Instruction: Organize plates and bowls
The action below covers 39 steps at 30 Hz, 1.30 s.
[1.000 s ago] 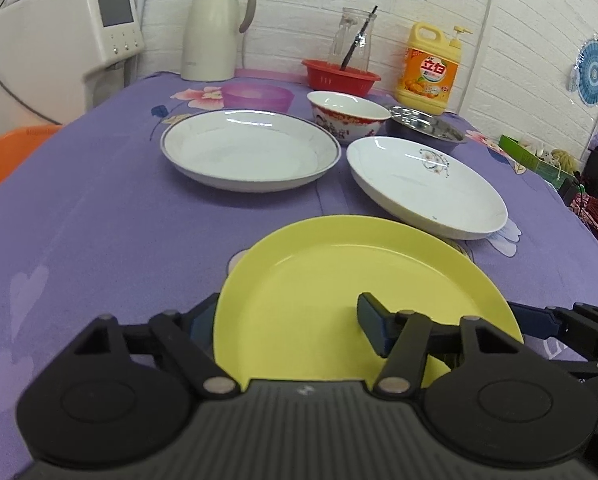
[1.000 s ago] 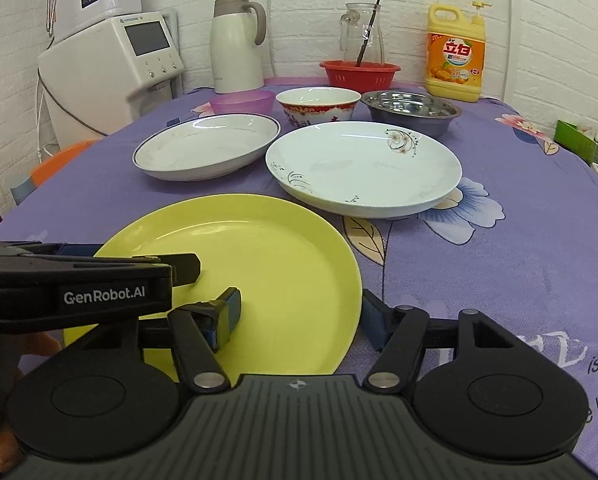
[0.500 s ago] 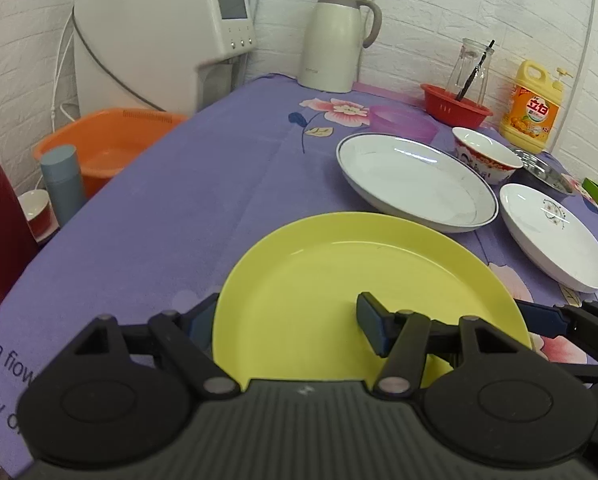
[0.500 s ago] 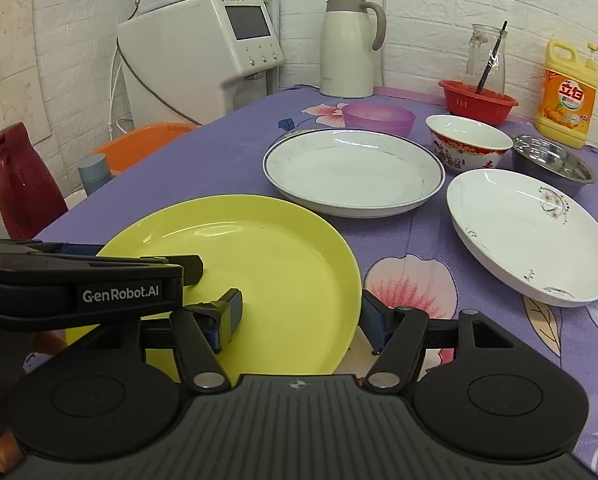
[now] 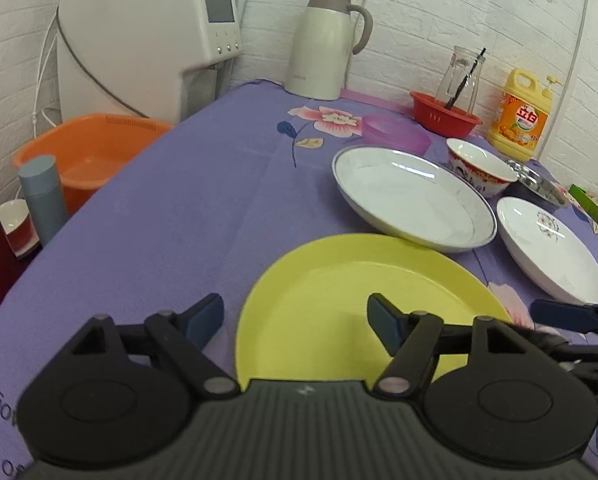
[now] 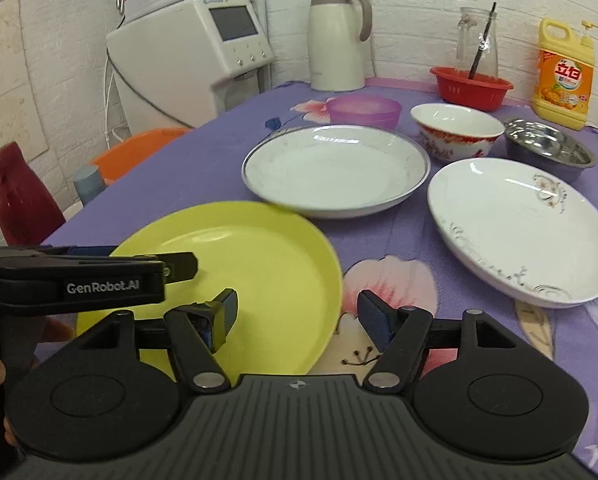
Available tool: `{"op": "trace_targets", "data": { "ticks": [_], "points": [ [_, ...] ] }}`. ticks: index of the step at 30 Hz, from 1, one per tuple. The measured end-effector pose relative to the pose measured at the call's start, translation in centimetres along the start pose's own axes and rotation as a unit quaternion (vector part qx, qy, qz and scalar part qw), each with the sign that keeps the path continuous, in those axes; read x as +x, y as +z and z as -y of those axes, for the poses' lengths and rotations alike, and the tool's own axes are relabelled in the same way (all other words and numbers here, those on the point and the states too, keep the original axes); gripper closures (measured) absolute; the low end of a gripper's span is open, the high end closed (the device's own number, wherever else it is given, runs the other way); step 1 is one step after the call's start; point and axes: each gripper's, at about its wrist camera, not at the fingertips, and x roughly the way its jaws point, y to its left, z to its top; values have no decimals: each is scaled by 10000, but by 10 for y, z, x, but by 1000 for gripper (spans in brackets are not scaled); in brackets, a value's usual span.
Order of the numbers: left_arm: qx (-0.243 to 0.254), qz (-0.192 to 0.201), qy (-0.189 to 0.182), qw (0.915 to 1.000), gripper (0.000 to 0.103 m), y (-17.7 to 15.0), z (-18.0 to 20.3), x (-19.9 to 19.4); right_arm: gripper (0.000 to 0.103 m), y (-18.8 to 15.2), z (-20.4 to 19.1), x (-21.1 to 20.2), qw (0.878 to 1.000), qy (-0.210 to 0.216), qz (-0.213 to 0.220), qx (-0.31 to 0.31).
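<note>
The yellow plate (image 5: 339,300) (image 6: 259,272) is at the table's near edge, its far rim blurred and close to the grey-rimmed white plate (image 5: 413,196) (image 6: 335,168). My left gripper (image 5: 295,318) is opening: its left finger stands clear of the plate's left rim and its right finger is over the plate. My right gripper (image 6: 299,316) straddles the plate's right rim. Its left finger is over the plate and its right finger a little off the rim, so it is open. Further right lies a flower-patterned white plate (image 5: 551,248) (image 6: 519,228).
Behind the plates stand a red-patterned bowl (image 6: 457,130), a steel bowl (image 6: 549,152), a purple bowl (image 6: 363,108), a red basket (image 6: 471,86), a detergent bottle (image 6: 563,76) and a jug (image 6: 337,36). An orange basin (image 5: 87,148) sits beyond the table's left edge.
Both grippers and the yellow plate have moved left along the table. The left gripper's jaws have widened and its left finger has come off the plate's rim.
</note>
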Motion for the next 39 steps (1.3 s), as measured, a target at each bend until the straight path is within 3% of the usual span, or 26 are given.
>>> {"op": "trace_targets", "data": {
  "ticks": [3,7,13,20,23,28,32,39],
  "points": [
    [-49,124,-89,9999,32,25,-8,5,0,25,18,-10,9994,19,329,66],
    [-54,245,-338,9991,32,58,-12,17,0,63,43,9,9983,-125,574,-23],
    [133,256,-205,9994,32,83,-6,42,0,96,74,72,9996,-75,241,122],
    [154,48,-242,9996,32,89,-9,70,0,101,79,124,9988,45,-480,132],
    [175,19,-229,9996,32,93,-10,78,0,101,70,128,9988,-82,-481,103],
    [237,-46,-167,9996,32,98,-8,90,0,107,55,137,9988,232,-435,-14],
    [261,-219,-315,9989,32,102,-2,106,0,104,57,133,9990,23,-415,-184],
    [548,-521,-472,9960,37,101,17,130,0,96,56,133,9978,135,-599,-233]
  ]
}}
